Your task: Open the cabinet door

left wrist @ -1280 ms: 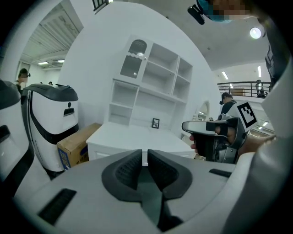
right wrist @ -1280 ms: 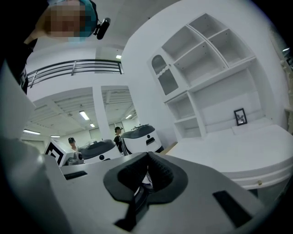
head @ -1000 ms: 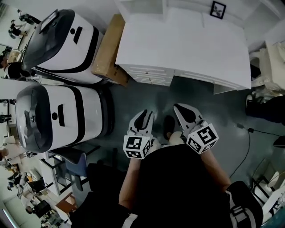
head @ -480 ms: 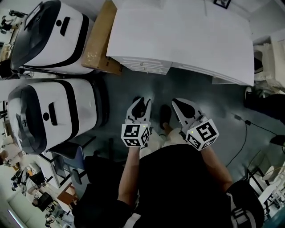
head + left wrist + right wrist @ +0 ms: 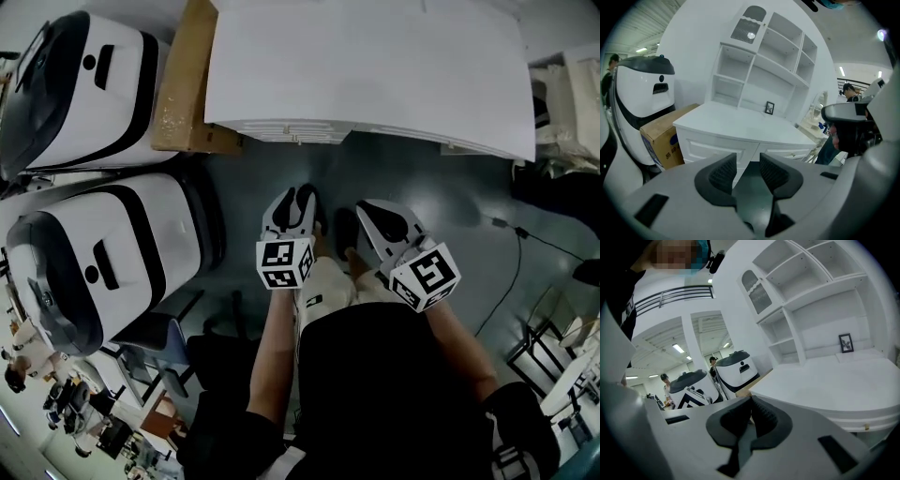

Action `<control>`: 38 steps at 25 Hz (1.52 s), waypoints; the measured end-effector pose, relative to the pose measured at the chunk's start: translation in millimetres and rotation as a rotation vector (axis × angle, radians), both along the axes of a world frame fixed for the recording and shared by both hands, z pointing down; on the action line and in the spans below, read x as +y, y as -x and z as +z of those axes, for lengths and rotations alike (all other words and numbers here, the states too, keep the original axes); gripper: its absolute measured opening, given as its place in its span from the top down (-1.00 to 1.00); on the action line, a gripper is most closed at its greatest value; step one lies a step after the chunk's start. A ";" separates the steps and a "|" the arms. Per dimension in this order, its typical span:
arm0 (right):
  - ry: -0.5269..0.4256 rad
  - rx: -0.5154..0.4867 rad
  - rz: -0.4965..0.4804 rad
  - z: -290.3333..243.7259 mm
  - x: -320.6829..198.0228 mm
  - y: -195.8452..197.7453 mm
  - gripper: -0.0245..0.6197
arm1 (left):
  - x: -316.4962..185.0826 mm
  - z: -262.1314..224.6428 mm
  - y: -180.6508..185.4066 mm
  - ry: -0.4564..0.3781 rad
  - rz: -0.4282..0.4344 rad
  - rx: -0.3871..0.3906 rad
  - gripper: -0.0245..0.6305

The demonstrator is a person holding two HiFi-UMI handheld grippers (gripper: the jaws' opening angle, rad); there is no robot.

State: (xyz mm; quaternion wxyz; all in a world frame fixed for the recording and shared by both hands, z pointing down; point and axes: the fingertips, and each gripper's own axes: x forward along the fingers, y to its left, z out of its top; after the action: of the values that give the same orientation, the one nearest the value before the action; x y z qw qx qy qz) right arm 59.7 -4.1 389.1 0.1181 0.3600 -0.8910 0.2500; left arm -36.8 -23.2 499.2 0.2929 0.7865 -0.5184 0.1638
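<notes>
Left gripper [image 5: 747,161] has its jaws apart with nothing between them, and they have just been opening, I think to be ready for the door; right gripper [image 5: 751,404] has its jaws pressed together and empty, so it seems only to wait. Both are low before the person's body, well apart from the white cabinet [image 5: 375,75], whose front looks closed, so the reach is not yet made.
</notes>
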 end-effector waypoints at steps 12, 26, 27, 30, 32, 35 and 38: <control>0.023 0.023 0.040 24.4 -32.3 5.6 0.87 | -67.2 71.8 12.1 0.008 0.000 -0.029 0.35; 0.074 0.052 0.068 59.5 -56.5 19.9 0.87 | -113.8 160.3 34.8 0.061 -0.038 -0.083 0.33; 0.080 0.054 0.071 61.8 -57.3 19.4 0.87 | -117.8 165.0 36.3 0.065 -0.041 -0.089 0.34; 0.098 0.065 0.080 69.7 -58.3 17.8 0.87 | -128.7 179.5 41.6 0.080 -0.057 -0.101 0.34; 0.109 0.068 0.087 73.8 -58.0 16.8 0.87 | -134.4 188.6 44.5 0.090 -0.063 -0.106 0.34; 0.124 0.071 0.093 78.3 -57.7 15.2 0.87 | -141.7 200.3 47.7 0.105 -0.068 -0.125 0.34; 0.135 0.078 0.102 82.1 -59.0 10.2 0.87 | -150.1 212.1 45.1 0.114 -0.069 -0.131 0.34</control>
State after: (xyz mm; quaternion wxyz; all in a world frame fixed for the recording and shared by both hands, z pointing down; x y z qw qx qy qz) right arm 49.5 -63.1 471.2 0.1637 0.4054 -0.8474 0.3012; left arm -81.8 -173.3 711.3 0.3079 0.7380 -0.5531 0.2338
